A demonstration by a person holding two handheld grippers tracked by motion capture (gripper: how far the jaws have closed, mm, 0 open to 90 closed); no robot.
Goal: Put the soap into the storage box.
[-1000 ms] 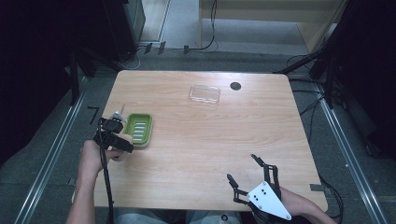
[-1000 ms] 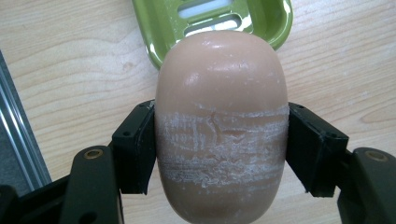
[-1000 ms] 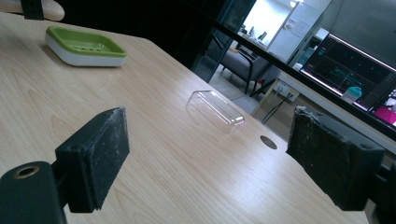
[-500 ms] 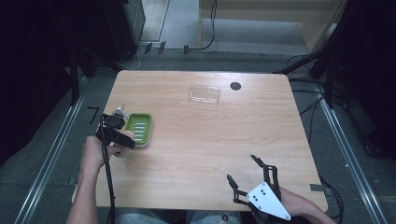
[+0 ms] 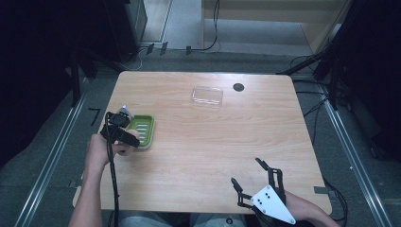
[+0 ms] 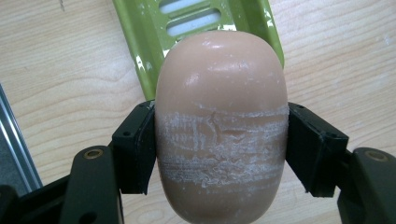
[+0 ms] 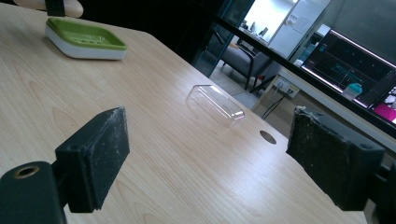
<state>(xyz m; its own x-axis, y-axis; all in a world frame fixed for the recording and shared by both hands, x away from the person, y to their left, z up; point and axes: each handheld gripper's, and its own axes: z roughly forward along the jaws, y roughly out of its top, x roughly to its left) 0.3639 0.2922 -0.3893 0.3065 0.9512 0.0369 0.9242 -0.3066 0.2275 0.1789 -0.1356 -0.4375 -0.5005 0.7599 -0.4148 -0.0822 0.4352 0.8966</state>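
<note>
A peach-coloured bar of soap (image 6: 222, 126), scuffed white across its middle, is clamped between the black jaws of my left gripper (image 6: 219, 144). In the high view that left gripper (image 5: 124, 136) hangs at the near left corner of a green soap dish (image 5: 141, 129) on the table's left side. The dish's slotted green tray (image 6: 205, 21) lies just beyond the soap. My right gripper (image 5: 253, 182) rests open near the table's front right edge, its pads (image 7: 95, 156) wide apart with nothing between them. The green dish (image 7: 84, 38) lies far off in the right gripper view.
A clear plastic lid (image 5: 207, 95) lies at the back centre of the wooden table (image 5: 213, 142), with a round cable hole (image 5: 238, 87) beside it. The lid (image 7: 215, 106) and hole (image 7: 267, 136) also lie ahead of the right gripper. Metal rails run along both sides on the floor.
My left gripper with the soap has drifted slightly toward the near left corner of the green dish. The right gripper has stayed in place.
</note>
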